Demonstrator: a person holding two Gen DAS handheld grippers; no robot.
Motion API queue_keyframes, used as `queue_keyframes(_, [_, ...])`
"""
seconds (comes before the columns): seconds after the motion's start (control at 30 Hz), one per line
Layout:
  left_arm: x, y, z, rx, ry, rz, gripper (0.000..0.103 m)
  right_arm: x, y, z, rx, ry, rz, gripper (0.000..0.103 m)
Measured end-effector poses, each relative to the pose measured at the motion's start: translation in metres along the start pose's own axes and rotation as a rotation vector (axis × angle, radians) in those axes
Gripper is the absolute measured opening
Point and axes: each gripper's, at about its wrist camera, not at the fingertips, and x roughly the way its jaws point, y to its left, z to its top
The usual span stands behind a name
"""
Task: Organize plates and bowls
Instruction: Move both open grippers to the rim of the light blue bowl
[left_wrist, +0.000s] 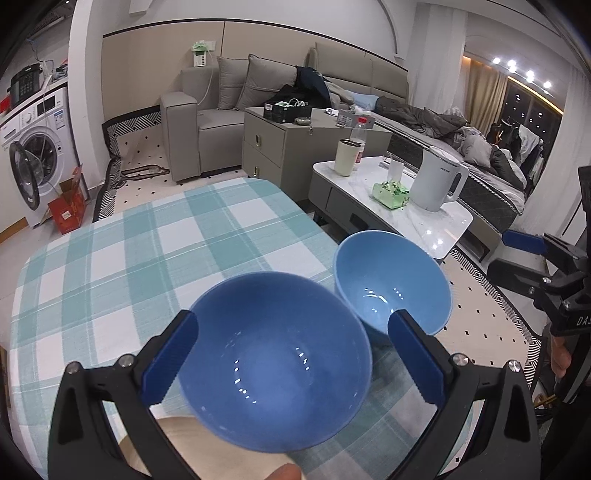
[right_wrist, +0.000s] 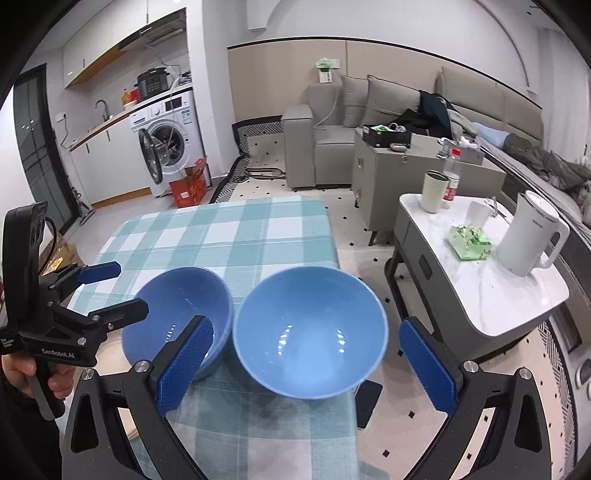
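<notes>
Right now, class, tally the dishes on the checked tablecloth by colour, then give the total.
Darker blue bowl: 1
Lighter blue bowl: 1
Beige dish, partly hidden under the darker bowl: 1
Total: 3
</notes>
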Motion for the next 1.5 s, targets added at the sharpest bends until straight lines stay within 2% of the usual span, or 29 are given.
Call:
queue_keyframes(0.2, [0.012,-0.012,0.011,0.025,-0.045,-0.001,0.103,-0.004,-0.024,-0.009,0.033,0.01,-0.019,0.102])
queue_keyframes(0.47, [0.025,-0.023,0.025,0.058,-0.063,-0.022,0.103,-0.004,-0.043,-0.018,0.07,0.011,-0.015,0.102])
queue_keyframes(0.77, [0.048,-0.038,0.033,0.147,0.004,-0.007,0.103,0.018,-0.059,-0.025,0.125,0.067,0.001,0.102])
queue_keyframes(1.03, [0.073,-0.032,0.038,0.13,0.066,0.001,0.102,0.042,-0.061,-0.025,0.18,0.113,0.071,0.102])
queue_keyframes(1.23, [0.091,-0.027,0.037,0.119,0.099,-0.041,0.102,0.061,-0.065,-0.026,0.195,0.154,0.055,0.102])
queue_keyframes(1.5, [0.112,-0.036,0.039,0.149,0.134,-0.043,0.102,0.079,-0.073,-0.031,0.221,0.204,0.048,0.102])
